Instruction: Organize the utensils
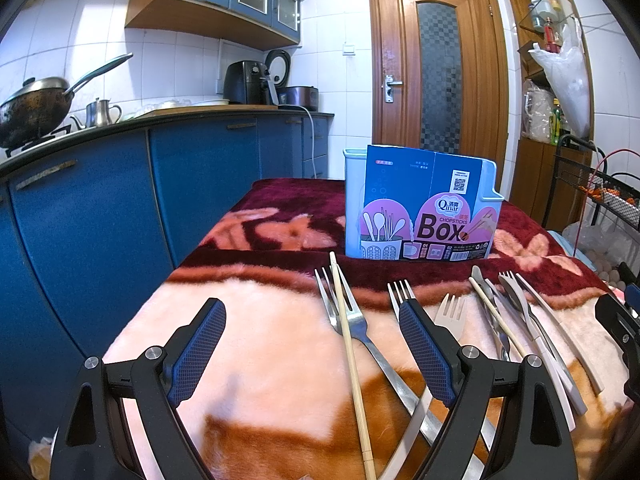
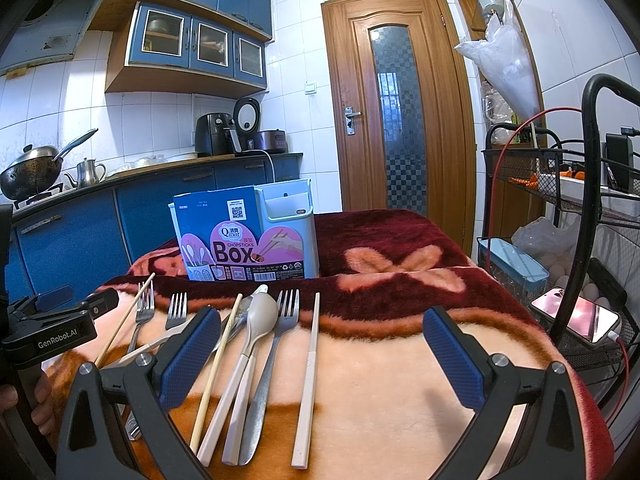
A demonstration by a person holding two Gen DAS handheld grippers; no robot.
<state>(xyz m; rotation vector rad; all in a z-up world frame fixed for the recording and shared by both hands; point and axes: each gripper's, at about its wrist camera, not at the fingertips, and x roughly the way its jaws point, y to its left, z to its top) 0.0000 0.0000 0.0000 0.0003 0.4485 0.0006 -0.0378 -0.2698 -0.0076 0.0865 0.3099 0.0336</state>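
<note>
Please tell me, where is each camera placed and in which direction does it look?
Left wrist: sits on the left tool, open, facing the chopsticks box; right tool's edge at right.
Right wrist: sits on the right tool, open, facing the same box; left tool and fingers at left.
Shared: box, utensils, blanket, door.

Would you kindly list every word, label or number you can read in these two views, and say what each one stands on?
"Qinar" – pink label of the chopsticks box
"CHOPSTICKS" – same label
"Box" – same label, large letters
"01", "02" – bottom strip of that label
"NEW" – small oval tag on the holder's side pocket
"GenRobot.AI" – body of the left gripper, seen from the right wrist
QR code, barcode digits and Chinese characters on the label: too small to read.
</note>
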